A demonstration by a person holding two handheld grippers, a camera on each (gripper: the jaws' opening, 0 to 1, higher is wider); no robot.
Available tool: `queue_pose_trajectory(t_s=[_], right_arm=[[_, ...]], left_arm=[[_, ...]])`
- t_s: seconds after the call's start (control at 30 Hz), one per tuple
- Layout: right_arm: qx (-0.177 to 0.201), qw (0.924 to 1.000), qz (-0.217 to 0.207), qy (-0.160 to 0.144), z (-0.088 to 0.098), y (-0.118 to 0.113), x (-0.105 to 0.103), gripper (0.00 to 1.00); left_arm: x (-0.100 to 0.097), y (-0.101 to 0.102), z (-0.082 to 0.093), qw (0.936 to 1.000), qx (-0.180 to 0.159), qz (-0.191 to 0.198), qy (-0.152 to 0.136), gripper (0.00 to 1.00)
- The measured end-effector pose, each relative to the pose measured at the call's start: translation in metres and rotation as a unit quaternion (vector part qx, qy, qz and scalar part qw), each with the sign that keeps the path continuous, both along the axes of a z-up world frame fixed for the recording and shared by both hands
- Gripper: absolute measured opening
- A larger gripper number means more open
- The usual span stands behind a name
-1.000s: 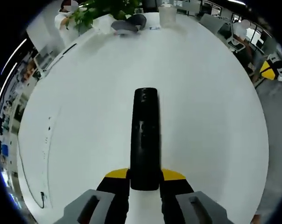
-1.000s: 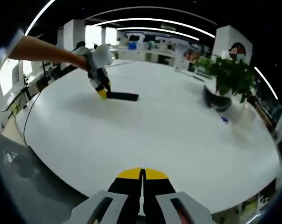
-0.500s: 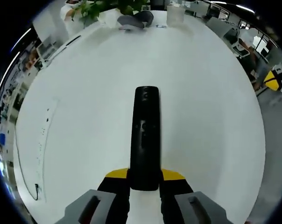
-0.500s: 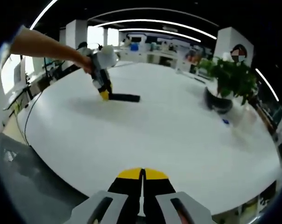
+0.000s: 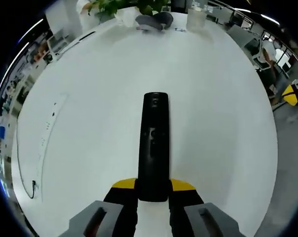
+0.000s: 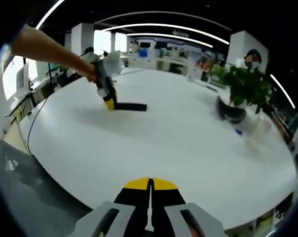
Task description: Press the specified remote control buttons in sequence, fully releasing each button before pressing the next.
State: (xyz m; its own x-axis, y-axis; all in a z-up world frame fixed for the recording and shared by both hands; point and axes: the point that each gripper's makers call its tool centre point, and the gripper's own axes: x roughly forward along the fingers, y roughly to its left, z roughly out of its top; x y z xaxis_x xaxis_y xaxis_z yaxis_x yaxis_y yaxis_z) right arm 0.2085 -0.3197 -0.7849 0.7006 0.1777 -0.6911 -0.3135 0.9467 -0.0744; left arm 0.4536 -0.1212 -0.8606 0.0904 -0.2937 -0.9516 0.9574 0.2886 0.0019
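Black remote lies on white table, near end pinched in left claw. Right claw pressed together, empty, well apart from it. Steady remote flat, then press straight down, lift fully.

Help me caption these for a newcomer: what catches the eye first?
A long black remote lies on the big white table, its near end between the left gripper's yellow-tipped jaws. At the table's far edge stands a leafy plant. The right gripper hangs shut over the near edge, far from the remote.
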Motion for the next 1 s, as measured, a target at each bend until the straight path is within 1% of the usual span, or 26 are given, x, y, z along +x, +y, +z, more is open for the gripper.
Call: queue_pose_trajectory(t_s=[0.03, 0.13, 0.33, 0.43, 0.57, 0.7, 0.83, 0.9, 1.0], right_arm=[[-0.001, 1.0, 0.003, 0.001, 0.0, 0.001, 0.0, 0.0], [-0.005, 1.0, 0.008, -0.001, 0.0, 0.002, 0.0, 0.0], [-0.005, 1.0, 0.008, -0.001, 0.0, 0.001, 0.0, 0.0], [-0.006, 0.9999, 0.011, -0.003, 0.0, 0.002, 0.0, 0.0], [-0.006, 0.9999, 0.015, -0.004, 0.001, 0.003, 0.001, 0.0], [-0.003, 0.9999, 0.016, -0.006, 0.002, 0.005, 0.001, 0.0], [-0.003, 0.9998, 0.018, -0.011, 0.003, 0.005, 0.001, 0.0], [-0.004, 0.9997, 0.018, -0.013, 0.005, 0.006, 0.0, 0.0], [0.001, 0.9997, 0.018, -0.018, 0.007, 0.006, 0.001, 0.0]], left_arm=[[0.001, 0.002, 0.002, 1.0, 0.002, -0.005, -0.006, 0.21], [-0.001, 0.006, 0.008, 1.0, 0.001, 0.001, -0.001, 0.21], [-0.015, 0.012, 0.014, 0.9999, 0.012, -0.012, 0.0, 0.21], [-0.019, 0.01, 0.017, 0.9999, 0.008, -0.014, 0.0, 0.21], [-0.029, 0.006, 0.022, 0.9996, 0.005, -0.026, -0.004, 0.21], [-0.041, 0.002, 0.028, 0.9996, -0.001, -0.03, 0.001, 0.21], [-0.049, 0.003, 0.028, 0.9993, 0.003, -0.037, -0.001, 0.21], [-0.057, 0.003, 0.03, 0.9994, 0.003, -0.036, 0.004, 0.21], [-0.067, 0.004, 0.031, 0.9992, 0.006, -0.039, 0.0, 0.21]])
